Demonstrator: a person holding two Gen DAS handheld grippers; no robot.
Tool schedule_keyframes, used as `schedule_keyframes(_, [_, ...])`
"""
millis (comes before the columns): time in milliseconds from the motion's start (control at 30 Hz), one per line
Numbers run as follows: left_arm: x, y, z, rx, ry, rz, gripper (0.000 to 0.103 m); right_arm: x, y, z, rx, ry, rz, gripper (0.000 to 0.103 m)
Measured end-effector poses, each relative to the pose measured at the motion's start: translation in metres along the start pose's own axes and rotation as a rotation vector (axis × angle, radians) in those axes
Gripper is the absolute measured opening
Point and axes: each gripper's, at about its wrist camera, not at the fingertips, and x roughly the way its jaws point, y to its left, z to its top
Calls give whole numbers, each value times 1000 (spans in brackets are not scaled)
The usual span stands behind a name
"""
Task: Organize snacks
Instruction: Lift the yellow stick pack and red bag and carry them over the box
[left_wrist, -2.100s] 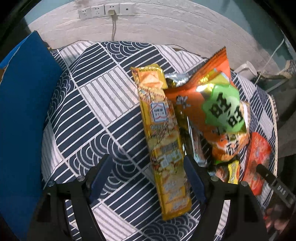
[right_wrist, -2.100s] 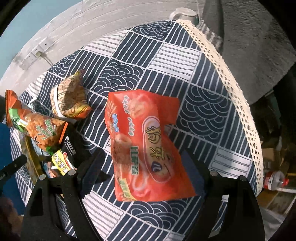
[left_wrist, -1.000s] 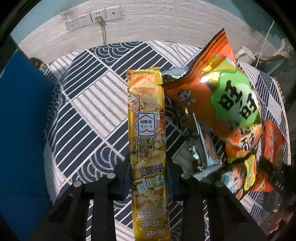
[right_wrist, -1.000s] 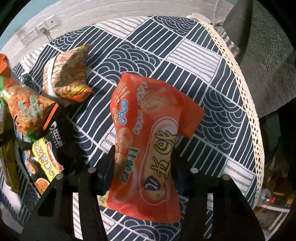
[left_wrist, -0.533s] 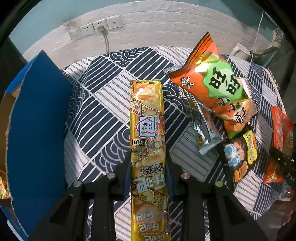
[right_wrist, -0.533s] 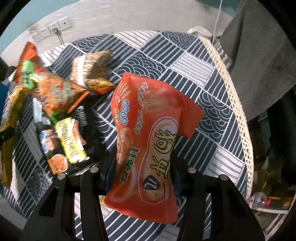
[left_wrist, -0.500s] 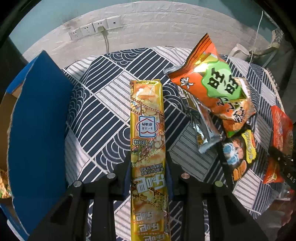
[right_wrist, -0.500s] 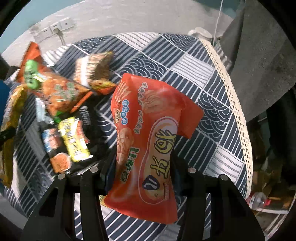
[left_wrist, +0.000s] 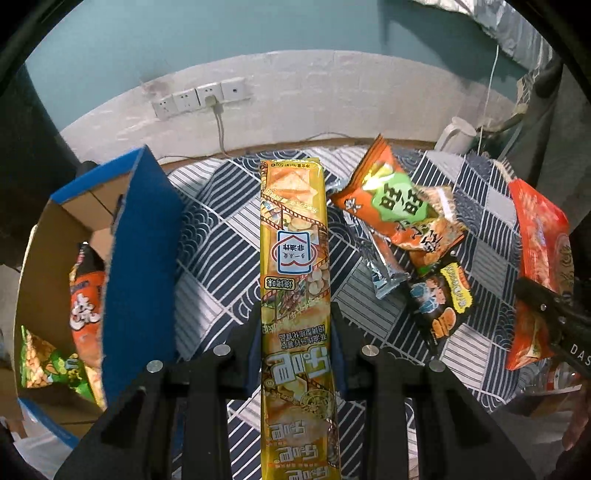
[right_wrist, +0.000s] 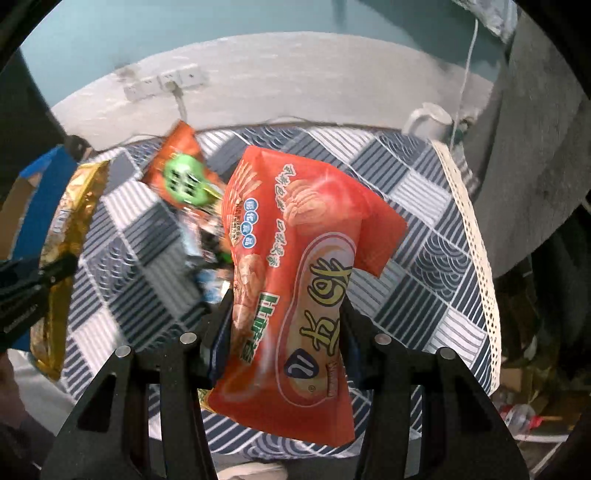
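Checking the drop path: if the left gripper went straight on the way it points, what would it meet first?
Likely the patterned tablecloth, right of the blue box; the left gripper, shut on the yellow snack pack, is not aimed into the box.

Both wrist views overlook one tablecloth (left_wrist: 221, 258)

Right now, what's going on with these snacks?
A person holds a tool in each hand. The left tool is shut on a long yellow snack pack, the right tool on a red-orange snack bag, both above the patterned tablecloth. A blue cardboard box at the left already holds some bags; several packets remain on the cloth.
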Motion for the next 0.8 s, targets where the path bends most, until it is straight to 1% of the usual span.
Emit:
schedule_keyframes(133, [-18,5,-1,14,-35,7,31,-19,20,4,-44,-44,8,49])
schedule_keyframes(433, [-51,24,-2,-12,-95,3,31,-53,63,13,-111,-109,57,49])
schedule_keyframes(700, [-73,49,-6,-38,-126,-8,31,-62,90,20,-147,-132,91,49])
schedule_keyframes(800, [-80,61,-7,-54,-125,-17,31,-64,101,23,-162,-139,102,49])
